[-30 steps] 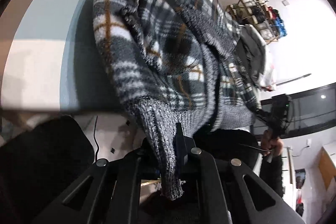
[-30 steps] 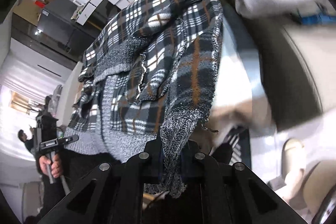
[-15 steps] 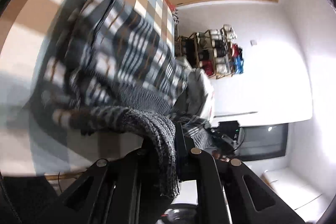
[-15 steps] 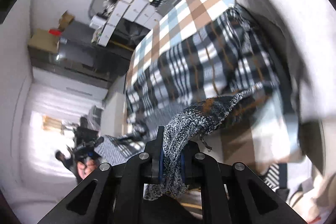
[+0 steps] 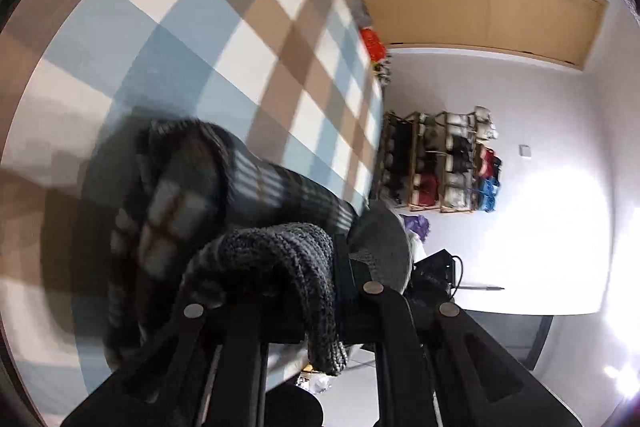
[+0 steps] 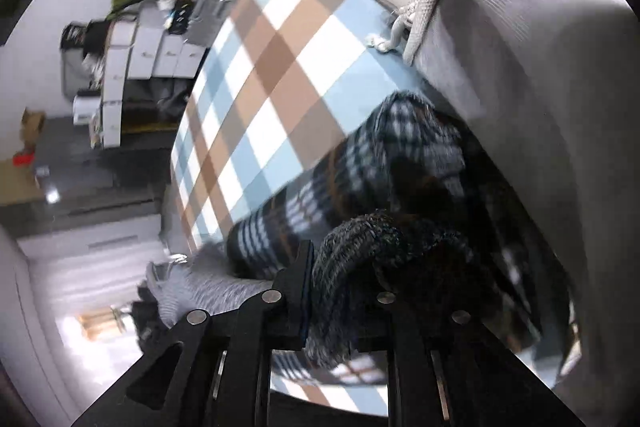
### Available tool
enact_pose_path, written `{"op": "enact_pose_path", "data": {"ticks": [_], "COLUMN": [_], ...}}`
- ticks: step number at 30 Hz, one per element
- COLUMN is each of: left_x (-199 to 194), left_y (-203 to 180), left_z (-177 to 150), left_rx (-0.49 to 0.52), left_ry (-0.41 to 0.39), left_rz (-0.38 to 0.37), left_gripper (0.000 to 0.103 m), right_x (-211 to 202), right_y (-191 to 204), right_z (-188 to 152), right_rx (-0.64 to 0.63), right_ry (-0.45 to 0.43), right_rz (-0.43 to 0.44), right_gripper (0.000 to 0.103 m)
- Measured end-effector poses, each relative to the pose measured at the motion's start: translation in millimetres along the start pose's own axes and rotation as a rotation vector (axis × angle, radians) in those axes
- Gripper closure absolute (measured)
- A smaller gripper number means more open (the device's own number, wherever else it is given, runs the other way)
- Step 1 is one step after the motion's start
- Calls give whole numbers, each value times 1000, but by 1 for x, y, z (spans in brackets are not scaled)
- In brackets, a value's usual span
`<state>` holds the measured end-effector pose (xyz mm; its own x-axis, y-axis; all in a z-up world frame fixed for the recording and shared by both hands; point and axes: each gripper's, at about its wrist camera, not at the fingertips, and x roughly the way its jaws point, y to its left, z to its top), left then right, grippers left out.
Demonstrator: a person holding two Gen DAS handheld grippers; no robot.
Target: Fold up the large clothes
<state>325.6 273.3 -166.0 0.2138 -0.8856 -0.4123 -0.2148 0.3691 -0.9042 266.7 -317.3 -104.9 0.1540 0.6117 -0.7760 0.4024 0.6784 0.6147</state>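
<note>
Left gripper (image 5: 320,291) is clamped on the grey ribbed knit hem of the dark plaid fleece garment (image 5: 224,195). Right gripper (image 6: 340,291): jaws opening, hem (image 6: 352,251) between them, garment bunched at 12 o'clock on the blue-tan-white checked bed cover (image 6: 280,59).

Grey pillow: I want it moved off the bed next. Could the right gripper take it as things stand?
Probably not yet. The right gripper has the garment's knit cuff between its opening jaws, and the plaid garment lies between it and the pillow. Once the cuff is dropped, the pillow looks close.
</note>
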Motion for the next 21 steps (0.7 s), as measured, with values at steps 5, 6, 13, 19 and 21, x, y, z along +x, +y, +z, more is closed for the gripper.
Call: {"op": "enact_pose_path", "data": {"ticks": [5, 6, 13, 19, 21], "left_x": [5, 3, -31, -60, -46], "left_y": [15, 17, 16, -17, -38], "left_z": [7, 7, 0, -19, -34], "left_rx": [-48, -59, -85, 48, 157], "left_ry": [59, 62, -23, -199, -165], "left_rz": [31, 29, -20, 138, 170], "left_gripper": [94, 94, 54, 30, 30], "right_x": [-18, -25, -50, -4, 23], "right_y": [-3, -2, 37, 89, 93], "right_z": [9, 8, -35, -103, -114], "right_rx": [11, -5, -300, -758, -858], "right_ry": [-115, -161, -355, -345, -298], "right_rz": [109, 103, -1, -282, -362], "right_gripper": [37, 36, 21, 14, 14]}}
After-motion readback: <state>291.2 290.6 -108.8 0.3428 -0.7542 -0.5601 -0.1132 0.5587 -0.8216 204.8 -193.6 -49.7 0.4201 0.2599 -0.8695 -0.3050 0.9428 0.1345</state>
